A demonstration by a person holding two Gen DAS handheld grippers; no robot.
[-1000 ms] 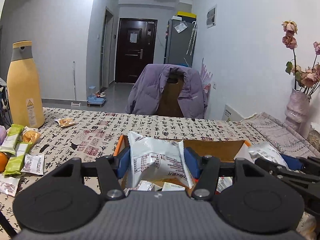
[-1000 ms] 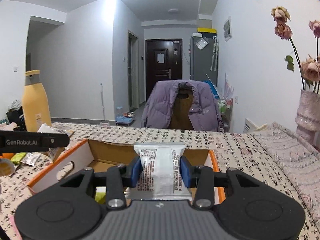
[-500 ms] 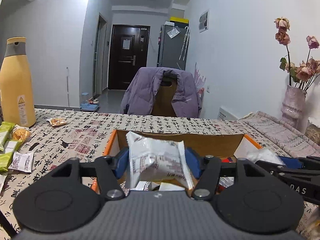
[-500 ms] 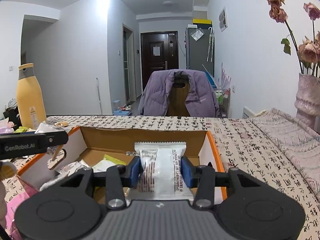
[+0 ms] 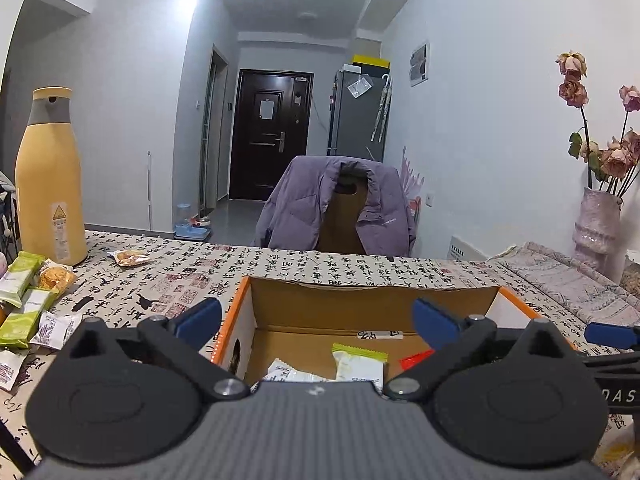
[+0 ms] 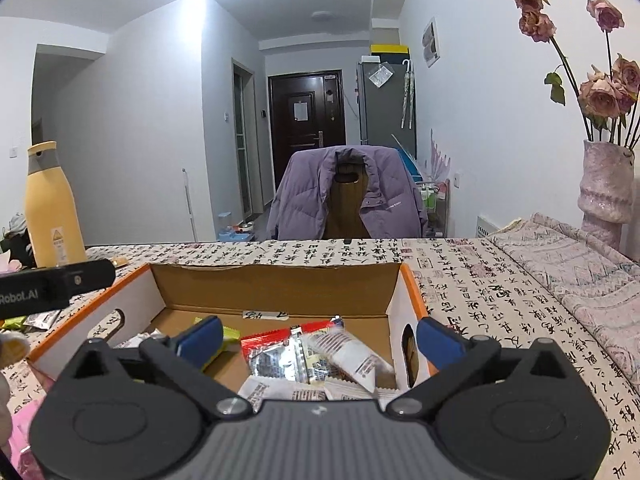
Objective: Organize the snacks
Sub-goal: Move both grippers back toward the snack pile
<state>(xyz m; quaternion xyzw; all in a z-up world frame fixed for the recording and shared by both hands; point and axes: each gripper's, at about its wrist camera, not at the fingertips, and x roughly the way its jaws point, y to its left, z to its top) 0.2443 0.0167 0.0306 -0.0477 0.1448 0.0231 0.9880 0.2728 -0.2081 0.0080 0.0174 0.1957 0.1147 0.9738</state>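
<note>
An open cardboard box with an orange rim stands on the patterned tablecloth in front of both grippers. Several snack packets lie inside: a green-topped one, a red one, and a red and silver one. My left gripper hangs over the box's left part, jaws opening wide, nothing between its blue pads. My right gripper hangs over the right part, jaws opening too. A blurred white packet sits below it in the box, clear of both pads.
Loose snack packets lie on the table left of the box, near a tall yellow bottle. A vase of dried roses and a folded cloth are at the right. A chair with a purple jacket stands behind the table.
Both grippers opened and let go of their white packets, which dropped into the box. The right gripper sank slightly.
</note>
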